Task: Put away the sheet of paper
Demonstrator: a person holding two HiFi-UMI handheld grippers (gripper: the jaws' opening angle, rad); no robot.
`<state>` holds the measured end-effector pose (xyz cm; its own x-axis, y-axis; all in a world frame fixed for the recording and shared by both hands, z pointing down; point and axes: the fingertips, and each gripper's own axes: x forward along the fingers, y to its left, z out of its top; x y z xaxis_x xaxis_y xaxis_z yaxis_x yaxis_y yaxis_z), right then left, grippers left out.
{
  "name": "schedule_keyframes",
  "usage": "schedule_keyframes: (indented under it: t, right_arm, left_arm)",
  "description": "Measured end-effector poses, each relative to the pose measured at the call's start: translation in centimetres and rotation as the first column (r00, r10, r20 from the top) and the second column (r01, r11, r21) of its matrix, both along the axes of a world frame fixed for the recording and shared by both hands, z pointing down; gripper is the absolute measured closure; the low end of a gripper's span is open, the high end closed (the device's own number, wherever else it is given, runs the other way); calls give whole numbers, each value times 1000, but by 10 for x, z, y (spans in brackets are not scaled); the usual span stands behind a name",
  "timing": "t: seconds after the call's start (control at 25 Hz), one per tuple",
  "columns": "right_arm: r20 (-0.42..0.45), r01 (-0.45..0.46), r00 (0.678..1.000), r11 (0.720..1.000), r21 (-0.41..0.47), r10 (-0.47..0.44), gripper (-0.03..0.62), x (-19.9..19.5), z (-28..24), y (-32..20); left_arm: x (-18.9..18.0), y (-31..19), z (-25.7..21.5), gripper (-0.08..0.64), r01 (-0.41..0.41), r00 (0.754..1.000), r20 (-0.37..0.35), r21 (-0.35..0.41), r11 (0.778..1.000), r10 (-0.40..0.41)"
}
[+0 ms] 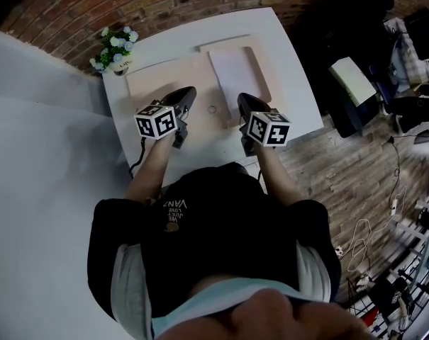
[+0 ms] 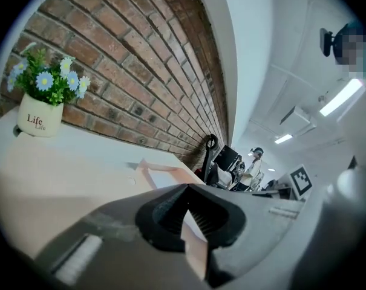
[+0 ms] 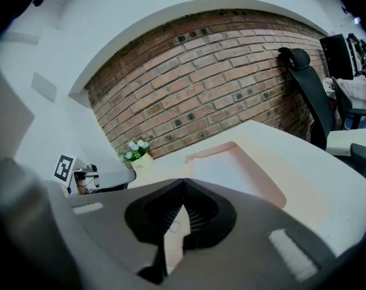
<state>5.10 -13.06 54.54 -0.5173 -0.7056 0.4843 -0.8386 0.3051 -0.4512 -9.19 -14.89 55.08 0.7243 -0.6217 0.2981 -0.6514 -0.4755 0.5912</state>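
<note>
1. The sheet lay flat in the right half of an open pink folder. The folder sat mid-table, running from near the far edge toward the front. Its left half was bare.
2. The left gripper hung over the folder's left half, on the side toward the table's front edge. Its jaws were closed tip to tip, with nothing between them.
3. The right gripper hung at the near end of the right half, just short of the sheet. Its jaws also met at the tips, empty.
4. A small ring sat on the folder between the two grippers. It was possibly a clasp, but too small to be sure.
5. A flowerpot stood at the table's far left corner, apart from the folder.
6. The sheet seemed already stowed in its recess, so the step in hand was likely closing the folder.
7. If so, the next move called for parting one gripper's jaws and catching the bare half's outer edge. That half would then swing over the sheet without nudging it out of place.
</note>
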Motion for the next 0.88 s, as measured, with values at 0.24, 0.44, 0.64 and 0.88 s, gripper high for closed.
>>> schedule_keyframes:
  t: [0.24, 0.44, 0.64, 0.88]
  right_arm:
    - [-7, -11, 1000, 1000, 20, 11, 594, -13, -4, 6]
    - [-14, -23, 1000, 999, 38, 23, 594, -23, -7, 11]
    - [-33, -43, 998, 995, 96, 46, 594, -28, -14, 16]
    - [-47, -63, 996, 987, 150, 71, 594, -33, -24, 23]
  left_arm:
    - [-11, 5, -9, 560, -26, 999, 22, 50, 998, 25]
    - [-17, 13, -12, 560, -62, 998, 37, 76, 995, 59]
    - [-21, 18, -21, 560, -88, 995, 49, 132, 987, 82]
    - [-24, 25, -36, 560, -116, 993, 60, 188, 975, 107]
